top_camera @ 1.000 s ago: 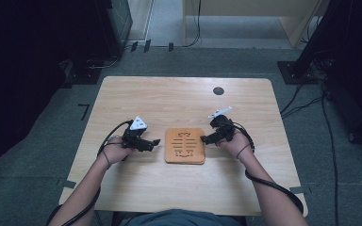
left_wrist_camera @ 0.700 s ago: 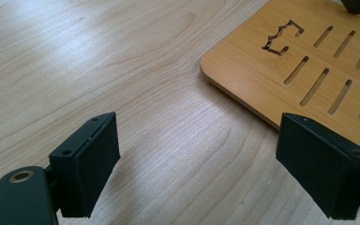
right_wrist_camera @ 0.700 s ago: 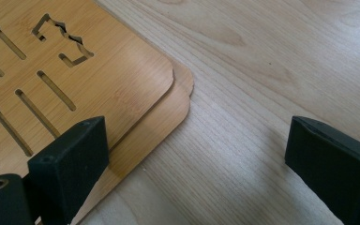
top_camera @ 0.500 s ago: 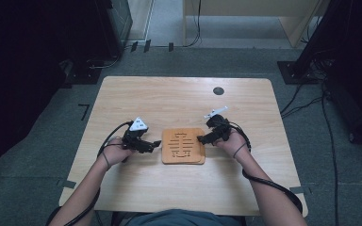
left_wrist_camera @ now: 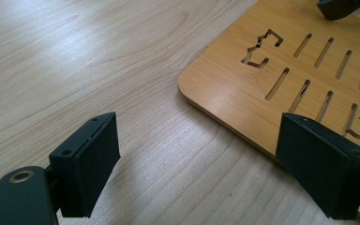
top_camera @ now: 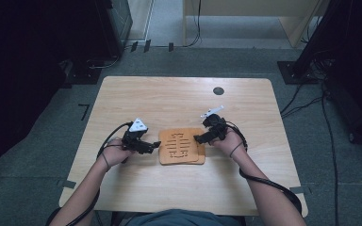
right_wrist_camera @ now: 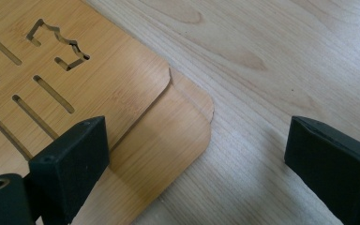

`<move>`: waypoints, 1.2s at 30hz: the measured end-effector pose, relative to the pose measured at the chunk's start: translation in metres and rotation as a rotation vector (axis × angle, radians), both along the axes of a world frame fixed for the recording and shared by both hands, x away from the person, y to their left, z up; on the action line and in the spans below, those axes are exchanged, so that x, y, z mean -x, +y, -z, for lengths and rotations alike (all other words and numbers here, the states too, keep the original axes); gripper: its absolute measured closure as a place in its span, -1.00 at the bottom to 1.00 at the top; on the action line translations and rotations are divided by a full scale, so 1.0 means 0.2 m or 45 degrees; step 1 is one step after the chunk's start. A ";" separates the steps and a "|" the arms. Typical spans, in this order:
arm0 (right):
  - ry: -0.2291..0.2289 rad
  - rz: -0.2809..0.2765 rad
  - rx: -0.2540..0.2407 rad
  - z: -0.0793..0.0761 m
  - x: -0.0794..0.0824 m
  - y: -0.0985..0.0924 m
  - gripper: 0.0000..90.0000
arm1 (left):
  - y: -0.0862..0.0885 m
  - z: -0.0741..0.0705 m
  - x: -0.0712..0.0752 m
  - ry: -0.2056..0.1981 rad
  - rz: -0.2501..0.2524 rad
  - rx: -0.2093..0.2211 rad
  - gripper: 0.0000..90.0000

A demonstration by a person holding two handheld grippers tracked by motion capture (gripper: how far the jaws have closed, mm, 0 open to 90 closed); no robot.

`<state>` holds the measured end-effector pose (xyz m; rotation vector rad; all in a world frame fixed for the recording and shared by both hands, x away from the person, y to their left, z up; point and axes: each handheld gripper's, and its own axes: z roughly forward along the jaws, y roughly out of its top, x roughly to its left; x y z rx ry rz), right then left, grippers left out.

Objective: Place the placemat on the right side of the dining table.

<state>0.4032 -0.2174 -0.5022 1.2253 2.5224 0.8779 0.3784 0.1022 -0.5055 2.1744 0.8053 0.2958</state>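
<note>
The left gripper is standing with its jaws wide apart and holding nothing, one jaw over bare table and the other hovering over the near edge of the slotted bamboo board. The right gripper is likewise gaping wide and empty; one jaw is hanging over the board's rounded corner, the other over open tabletop.

In the right gripper view, the slotted board is lying on top of a plain board of the same wood, slightly skewed, so that the lower board's corner is peeking out beside it.

In the high view, the person's hands are lying low at the table, forearms angling in from the bottom edge, the left gripper at the stack's left edge and the right gripper at its right edge. The stack is sitting just nearer than the middle of the table, with bare wood all around it and a small dark round mark well off toward the far side.
</note>
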 end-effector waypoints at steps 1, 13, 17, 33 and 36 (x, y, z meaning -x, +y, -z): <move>0.003 0.006 -0.002 0.00 0.00 0.01 -0.86 | 0.00 0.00 0.00 0.000 0.000 0.000 -0.71; -0.024 -0.002 0.000 -0.01 -0.01 0.07 -0.86 | 0.02 0.00 0.00 -0.001 -0.011 -0.001 -0.71; -0.026 -0.009 0.004 -0.01 -0.01 0.08 -0.86 | 0.03 0.00 0.00 0.008 -0.017 -0.001 -0.71; -0.050 -0.018 -0.042 -0.08 0.02 0.10 -0.86 | 0.02 0.01 0.00 0.010 -0.016 -0.017 -0.71; -0.025 -0.016 -0.054 -0.09 0.02 0.12 -0.86 | 0.00 0.01 0.00 0.002 -0.008 -0.016 -0.71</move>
